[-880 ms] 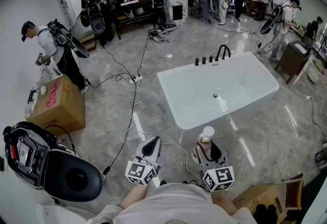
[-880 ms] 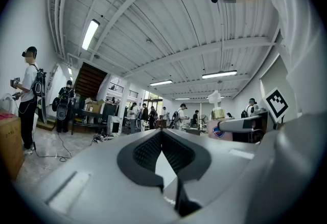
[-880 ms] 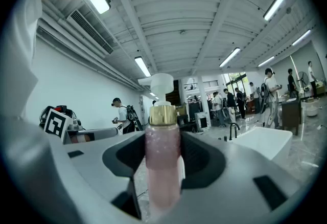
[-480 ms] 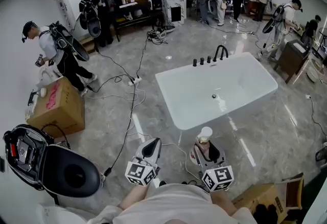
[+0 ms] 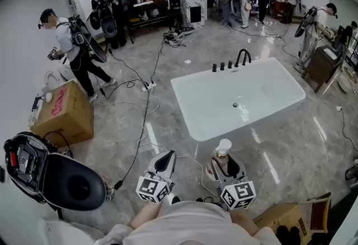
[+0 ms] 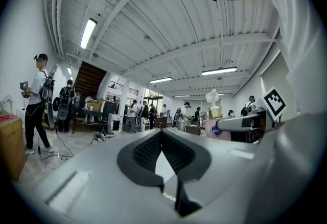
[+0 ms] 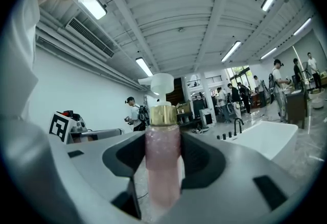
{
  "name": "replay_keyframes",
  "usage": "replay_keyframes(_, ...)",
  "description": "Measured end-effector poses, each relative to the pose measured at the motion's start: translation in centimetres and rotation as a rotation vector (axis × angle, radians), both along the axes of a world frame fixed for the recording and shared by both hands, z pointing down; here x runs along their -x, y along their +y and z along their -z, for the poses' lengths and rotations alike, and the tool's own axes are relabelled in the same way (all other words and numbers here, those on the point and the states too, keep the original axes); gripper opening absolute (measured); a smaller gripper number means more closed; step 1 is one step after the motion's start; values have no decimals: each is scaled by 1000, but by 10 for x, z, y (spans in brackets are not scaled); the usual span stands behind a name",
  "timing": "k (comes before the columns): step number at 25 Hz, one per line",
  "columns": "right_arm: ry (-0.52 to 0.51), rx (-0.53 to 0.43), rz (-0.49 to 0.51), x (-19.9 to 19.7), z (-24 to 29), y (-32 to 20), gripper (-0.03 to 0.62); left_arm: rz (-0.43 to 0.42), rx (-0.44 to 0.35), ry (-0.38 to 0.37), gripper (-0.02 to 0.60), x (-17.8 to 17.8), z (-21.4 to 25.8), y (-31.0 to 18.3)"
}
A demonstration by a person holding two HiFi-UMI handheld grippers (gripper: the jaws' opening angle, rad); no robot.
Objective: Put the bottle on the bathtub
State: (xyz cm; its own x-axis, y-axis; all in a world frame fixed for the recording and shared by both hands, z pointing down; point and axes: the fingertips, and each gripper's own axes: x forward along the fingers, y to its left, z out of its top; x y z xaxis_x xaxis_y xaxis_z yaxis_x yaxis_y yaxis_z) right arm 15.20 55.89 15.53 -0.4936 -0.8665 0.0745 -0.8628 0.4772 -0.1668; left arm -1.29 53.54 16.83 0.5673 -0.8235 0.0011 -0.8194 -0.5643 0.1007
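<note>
Pink translucent pump bottle with gold collar and white pump head (image 7: 163,161) stands upright between the dark ribbed pads (image 7: 204,159) of the right gripper (image 7: 164,166), whose jaws pinch the bottle's body from both sides. In the head view the same bottle (image 5: 224,150) is held above the grey polished stone floor (image 5: 291,154), near the front wall of the white rectangular freestanding bathtub (image 5: 208,133) but apart from it and not resting on its rim. Black curved faucet (image 5: 244,57) stands at the tub's far edge. Left gripper (image 6: 161,135) has its jaws pressed together with nothing between them; it is held level beside the right gripper (image 5: 225,164), to that one's left. Brown cardboard box (image 5: 61,112) sits on the floor well to the left.
</note>
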Motion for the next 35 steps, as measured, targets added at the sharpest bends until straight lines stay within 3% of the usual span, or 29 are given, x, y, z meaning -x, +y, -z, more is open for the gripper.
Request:
replay_keyframes(8, -3, -5, 71, -18, 0, -8, 212, 25, 18, -15, 9, -25, -4, -4)
replay_keyframes(21, -2, -15, 78, -31, 2, -47, 212, 40, 0, -8, 9, -37, 0, -38)
replay_keyframes(28, 16, -8, 90, -22, -4, -97, 211, 50, 4, 7, 9, -24, -6, -89)
replay_keyframes(35, 21, 6, 76, 6, -19, -189, 211, 19, 32, 20, 9, 2, -27, -186)
